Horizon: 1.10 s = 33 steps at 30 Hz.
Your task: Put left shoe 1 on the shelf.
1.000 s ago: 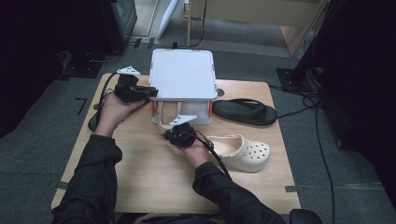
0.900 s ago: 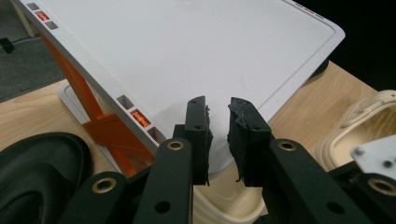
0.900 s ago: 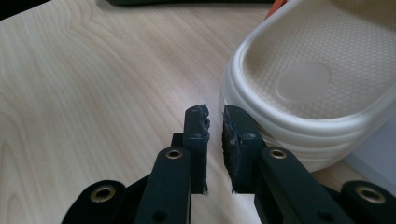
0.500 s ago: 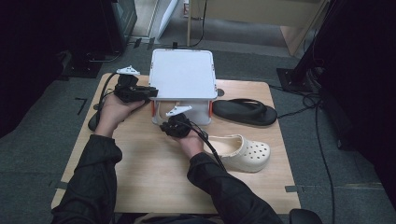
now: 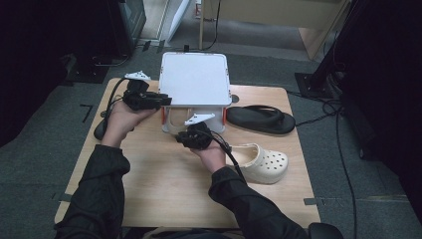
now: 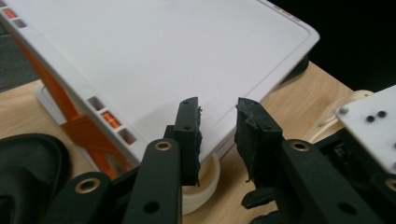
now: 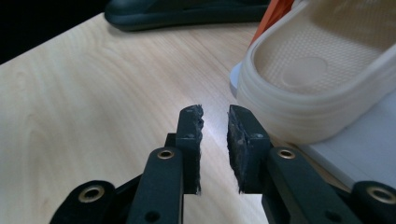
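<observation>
Right gripper [image 7: 215,116], jaws just parted and holding nothing, sits just before the cream clog [image 7: 322,74] under the white rack [image 5: 195,79]; left gripper [image 6: 218,122] (likewise narrowly open, empty) beside that rack.

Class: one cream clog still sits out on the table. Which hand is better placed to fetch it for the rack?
Probably the right. Its tongs, open and empty, sit just beside the loose clog; the left tongs hover at the rack's far-left corner.

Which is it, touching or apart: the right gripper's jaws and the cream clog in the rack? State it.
Apart. In the right gripper view, the right gripper stands open with bare table between its jaws; the cream clog lies beside them, a gap showing.
</observation>
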Each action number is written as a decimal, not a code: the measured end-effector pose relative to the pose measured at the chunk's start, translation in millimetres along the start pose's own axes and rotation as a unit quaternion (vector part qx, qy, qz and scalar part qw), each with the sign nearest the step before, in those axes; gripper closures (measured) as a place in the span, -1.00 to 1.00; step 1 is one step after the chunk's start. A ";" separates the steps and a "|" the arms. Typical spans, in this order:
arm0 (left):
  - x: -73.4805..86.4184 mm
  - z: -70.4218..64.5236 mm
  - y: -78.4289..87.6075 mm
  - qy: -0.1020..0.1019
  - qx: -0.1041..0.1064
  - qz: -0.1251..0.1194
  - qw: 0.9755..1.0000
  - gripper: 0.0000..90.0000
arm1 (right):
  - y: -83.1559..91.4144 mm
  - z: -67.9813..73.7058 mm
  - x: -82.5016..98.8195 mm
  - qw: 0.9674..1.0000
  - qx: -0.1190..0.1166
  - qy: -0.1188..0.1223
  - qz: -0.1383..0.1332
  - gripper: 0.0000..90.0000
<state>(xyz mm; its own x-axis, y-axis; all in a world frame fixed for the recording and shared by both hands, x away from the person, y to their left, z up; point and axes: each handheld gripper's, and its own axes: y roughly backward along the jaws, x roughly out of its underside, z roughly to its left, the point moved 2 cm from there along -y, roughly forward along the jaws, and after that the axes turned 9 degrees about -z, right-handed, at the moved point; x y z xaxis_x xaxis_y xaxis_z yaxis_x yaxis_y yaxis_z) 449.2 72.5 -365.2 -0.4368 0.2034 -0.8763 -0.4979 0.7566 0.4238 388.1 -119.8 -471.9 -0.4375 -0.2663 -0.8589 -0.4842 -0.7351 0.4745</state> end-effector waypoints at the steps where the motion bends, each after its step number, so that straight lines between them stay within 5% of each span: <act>1: -0.1 -1.9 0.5 -0.001 0.003 -0.001 1.000 0.51 | 5.9 0.8 -0.5 1.000 0.000 0.003 0.000 0.64; 14: 9.9 -28.2 0.1 -0.003 0.028 0.010 1.000 0.32 | 79.3 -6.9 2.7 1.000 -0.001 -0.006 -0.007 0.45; 33: 36.4 -57.3 -34.6 -0.022 0.055 0.029 0.998 0.28 | 157.0 -50.8 25.1 0.997 0.067 -0.031 -0.024 0.37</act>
<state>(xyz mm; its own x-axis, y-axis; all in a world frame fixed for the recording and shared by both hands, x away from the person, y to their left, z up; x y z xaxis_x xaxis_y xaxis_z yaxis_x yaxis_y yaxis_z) 407.6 18.1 -398.7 -0.4275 0.2749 -0.8612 -0.3867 0.8055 0.4490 339.6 -273.6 -428.7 -0.4557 -0.1915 -0.8693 -0.6001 -0.6552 0.4589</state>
